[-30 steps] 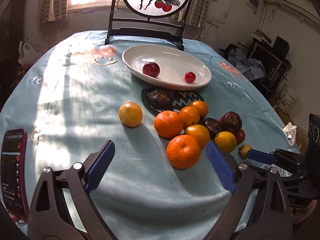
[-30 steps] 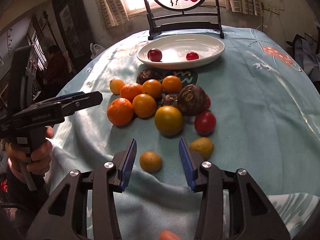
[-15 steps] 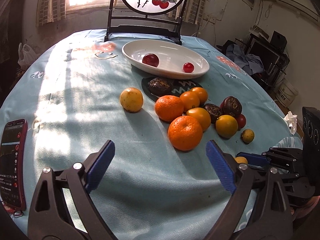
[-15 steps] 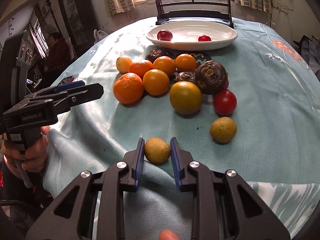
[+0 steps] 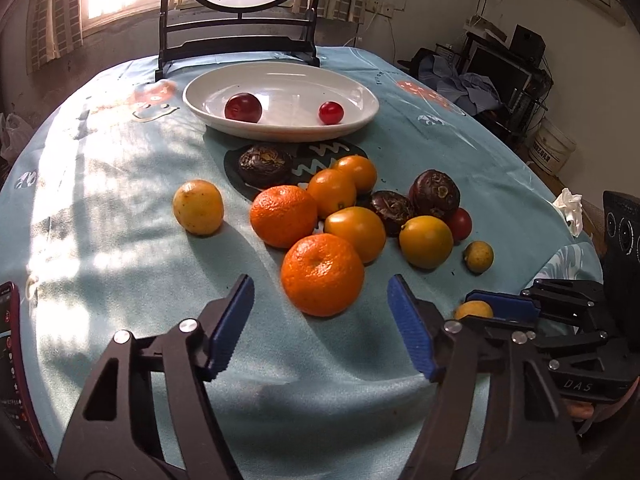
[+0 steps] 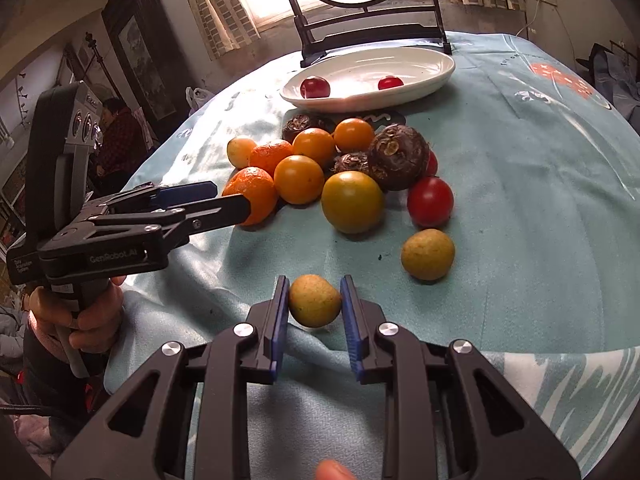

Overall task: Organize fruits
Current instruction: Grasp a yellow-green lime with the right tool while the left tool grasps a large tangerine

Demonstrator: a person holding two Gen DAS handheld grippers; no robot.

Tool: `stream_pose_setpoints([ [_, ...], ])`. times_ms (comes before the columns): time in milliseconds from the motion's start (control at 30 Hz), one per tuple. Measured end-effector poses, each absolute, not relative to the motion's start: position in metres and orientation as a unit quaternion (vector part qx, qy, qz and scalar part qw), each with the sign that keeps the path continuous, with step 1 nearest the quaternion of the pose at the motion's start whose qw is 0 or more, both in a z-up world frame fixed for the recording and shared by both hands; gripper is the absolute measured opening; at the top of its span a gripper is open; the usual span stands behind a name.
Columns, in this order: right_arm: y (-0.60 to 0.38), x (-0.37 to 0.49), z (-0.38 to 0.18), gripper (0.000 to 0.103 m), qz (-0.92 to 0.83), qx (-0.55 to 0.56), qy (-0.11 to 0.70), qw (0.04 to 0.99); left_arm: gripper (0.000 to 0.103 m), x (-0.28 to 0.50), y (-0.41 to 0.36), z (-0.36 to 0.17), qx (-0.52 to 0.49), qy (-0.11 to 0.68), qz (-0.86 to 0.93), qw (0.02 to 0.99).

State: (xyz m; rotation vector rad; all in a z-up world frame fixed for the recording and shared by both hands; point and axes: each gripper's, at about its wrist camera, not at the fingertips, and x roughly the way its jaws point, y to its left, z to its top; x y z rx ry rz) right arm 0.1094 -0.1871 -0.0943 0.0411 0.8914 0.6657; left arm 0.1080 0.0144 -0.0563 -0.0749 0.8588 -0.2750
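Observation:
A white oval plate [image 5: 370,98] at the back holds a dark red plum [image 5: 243,107] and a cherry tomato [image 5: 331,112]. Oranges, yellow tomatoes and dark water chestnuts lie heaped in front of it. My left gripper [image 5: 320,312] straddles the nearest big orange [image 5: 322,274]; its jaws are closing, with a gap on both sides. From the right wrist its tips [image 6: 232,198] flank that orange [image 6: 254,194]. My right gripper [image 6: 314,296] is shut on a small yellow-green fruit [image 6: 314,300] on the cloth. A second one [image 6: 427,254] lies to its right, beside a red tomato [image 6: 430,201].
A lone yellow fruit [image 5: 198,207] sits left of the heap. A phone [image 5: 12,360] lies at the table's left edge and a crumpled tissue [image 5: 570,208] at the right. A round painted screen on a dark stand [image 5: 240,40] is behind the plate. A person [image 6: 116,128] sits beyond the table.
The left gripper came forward and its jaws narrowed around the near orange. The right gripper's jaws closed onto the small yellow-green fruit and have stayed there.

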Motion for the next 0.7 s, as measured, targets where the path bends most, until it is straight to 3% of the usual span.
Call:
stream_pose_setpoints([
  [100,-0.188,0.11,-0.094,0.026,0.316,0.021,0.424,0.848,0.062,0.112,0.014,-0.059,-0.04,0.422,-0.134,0.896],
  [300,-0.188,0.11,-0.094,0.026,0.317,0.021,0.425,0.847,0.061,0.122,0.008,-0.065,-0.033,0.438,-0.137,0.888],
  [533,-0.189,0.112,-0.094,0.026,0.32,0.024,0.425,0.847,0.047,0.128,0.01,-0.07,-0.048,0.453,-0.143,0.879],
  [700,-0.188,0.112,-0.094,0.026,0.321,0.024,0.424,0.847,0.046,0.126,0.012,-0.071,-0.057,0.452,-0.143,0.878],
])
